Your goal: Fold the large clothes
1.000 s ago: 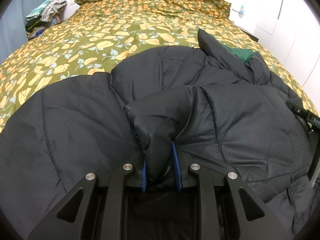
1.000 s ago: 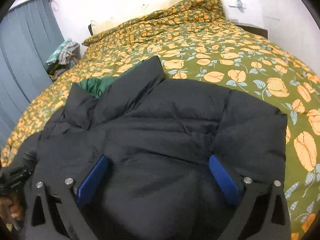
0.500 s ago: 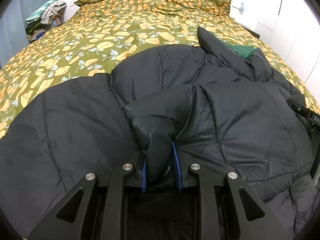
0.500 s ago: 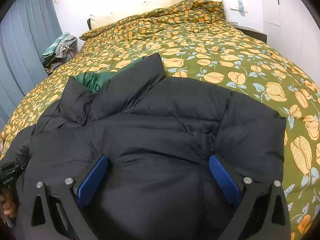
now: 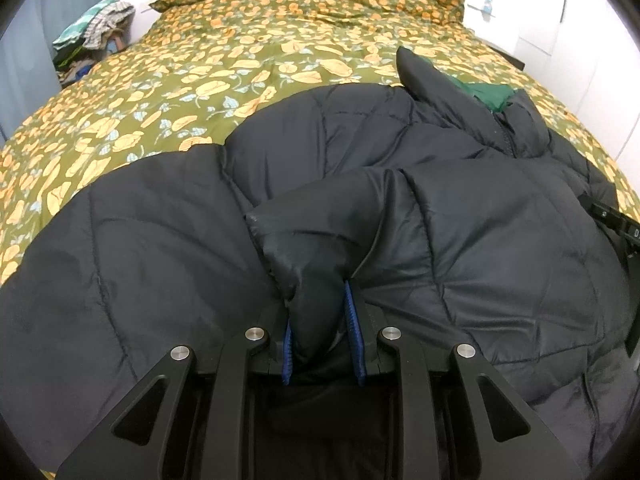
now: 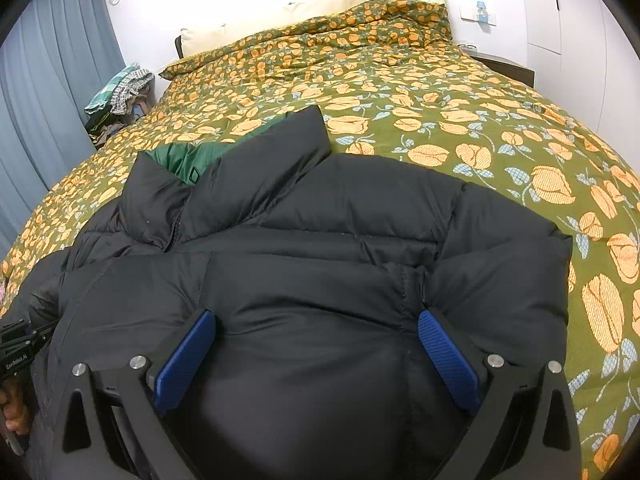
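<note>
While it lies spread over the near part of the bed, the black puffer jacket (image 5: 500,240) has a fold of its fabric pinched tight between the blue pads of the left gripper (image 5: 320,320). Its collar shows green lining (image 6: 180,160). The right gripper (image 6: 316,340) rests on the jacket with jaws spread wide, clamping nothing. A floral olive duvet (image 6: 400,92) covers the bed; a clothes pile (image 5: 96,24) sits beside it.
</note>
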Available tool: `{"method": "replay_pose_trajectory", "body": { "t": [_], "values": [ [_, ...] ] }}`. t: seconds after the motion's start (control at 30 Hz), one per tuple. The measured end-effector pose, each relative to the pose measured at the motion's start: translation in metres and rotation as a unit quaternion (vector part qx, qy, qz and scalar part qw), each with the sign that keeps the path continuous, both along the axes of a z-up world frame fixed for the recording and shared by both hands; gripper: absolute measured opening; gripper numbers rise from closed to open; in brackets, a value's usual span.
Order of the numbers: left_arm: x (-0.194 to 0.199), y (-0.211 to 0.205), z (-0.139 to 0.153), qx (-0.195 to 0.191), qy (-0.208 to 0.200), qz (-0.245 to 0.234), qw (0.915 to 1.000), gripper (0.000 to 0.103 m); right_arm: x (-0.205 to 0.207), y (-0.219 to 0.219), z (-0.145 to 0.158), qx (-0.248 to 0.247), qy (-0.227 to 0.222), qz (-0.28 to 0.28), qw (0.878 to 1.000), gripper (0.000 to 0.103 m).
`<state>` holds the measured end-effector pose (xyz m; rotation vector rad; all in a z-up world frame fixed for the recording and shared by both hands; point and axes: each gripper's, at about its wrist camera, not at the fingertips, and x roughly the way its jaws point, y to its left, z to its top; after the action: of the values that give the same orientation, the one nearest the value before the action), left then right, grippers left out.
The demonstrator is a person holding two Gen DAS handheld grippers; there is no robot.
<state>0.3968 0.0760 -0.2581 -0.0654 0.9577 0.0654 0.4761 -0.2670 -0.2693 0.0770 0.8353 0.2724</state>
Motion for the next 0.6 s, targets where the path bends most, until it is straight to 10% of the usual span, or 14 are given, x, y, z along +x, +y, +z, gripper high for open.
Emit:
{"method": "replay_pose_trajectory", "body": {
  "t": [0.6],
  "values": [
    [0.0013, -0.0031, -0.0007, 0.009, 0.005, 0.003, 0.9999, 0.025, -0.0006, -0.0008, -0.0006, -0.001, 0.0, 0.0, 1.0, 0.103]
  ]
}}
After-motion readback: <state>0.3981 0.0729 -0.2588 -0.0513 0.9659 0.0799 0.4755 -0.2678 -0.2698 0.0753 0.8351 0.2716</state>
